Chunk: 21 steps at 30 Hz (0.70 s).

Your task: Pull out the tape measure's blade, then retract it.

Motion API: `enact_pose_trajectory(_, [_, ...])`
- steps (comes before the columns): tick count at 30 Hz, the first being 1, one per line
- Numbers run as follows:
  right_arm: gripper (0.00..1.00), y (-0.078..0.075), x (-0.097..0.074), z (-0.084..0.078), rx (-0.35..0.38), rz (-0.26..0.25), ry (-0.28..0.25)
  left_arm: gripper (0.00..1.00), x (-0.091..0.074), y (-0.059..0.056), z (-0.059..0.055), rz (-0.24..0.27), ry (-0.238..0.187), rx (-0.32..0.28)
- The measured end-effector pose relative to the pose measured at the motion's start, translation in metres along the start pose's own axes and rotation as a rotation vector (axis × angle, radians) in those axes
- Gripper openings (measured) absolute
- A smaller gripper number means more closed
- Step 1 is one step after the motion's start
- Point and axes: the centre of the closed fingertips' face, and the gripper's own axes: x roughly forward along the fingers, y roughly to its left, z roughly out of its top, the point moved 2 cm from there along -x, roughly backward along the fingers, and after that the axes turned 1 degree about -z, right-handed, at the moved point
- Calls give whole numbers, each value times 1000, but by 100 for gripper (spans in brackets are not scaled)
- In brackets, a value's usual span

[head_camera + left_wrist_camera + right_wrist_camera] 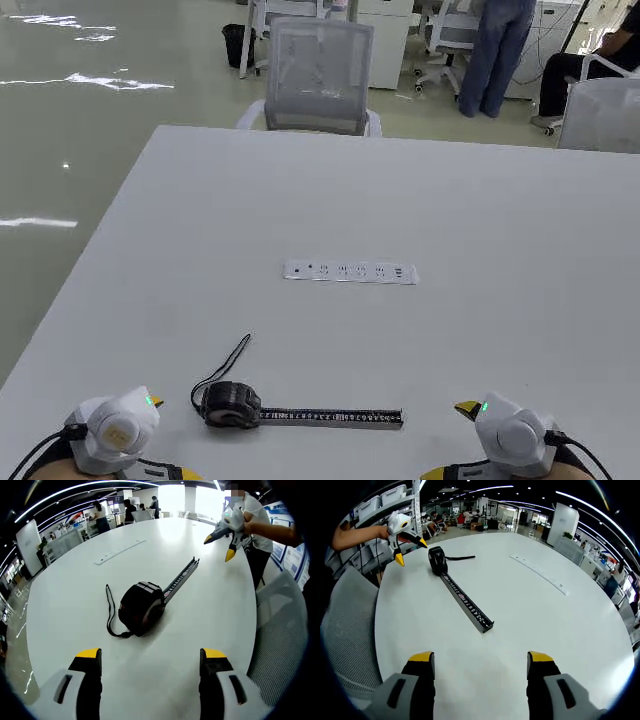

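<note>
1. Both my tools gape, holding nothing: left gripper (152, 655), right gripper (482, 657).
2. The tape measure (232, 405) lies between them, its blade (330, 416) out toward 3 o'clock. I judge the case weighty and the blade thin and springy, so I'd pinch the end hook.
3. The white table (400, 200) looks slick; a chair (318, 75) stands at 12 o'clock.
</note>
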Motion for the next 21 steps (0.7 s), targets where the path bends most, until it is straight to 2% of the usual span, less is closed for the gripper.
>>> enact_pose_trajectory(5, [81,5,-4,2,36,-20,-37,82,-5,-4,2,42,-32,-58])
enact_pose_trajectory(13, [89,14,-12,3,80,-57,-62,89,-12,-15,5,84,-72,-94])
enact_pose_trajectory(21, [95,25,-15,2,83,-81,-57,94,-17,-27,12,112,-133,-158])
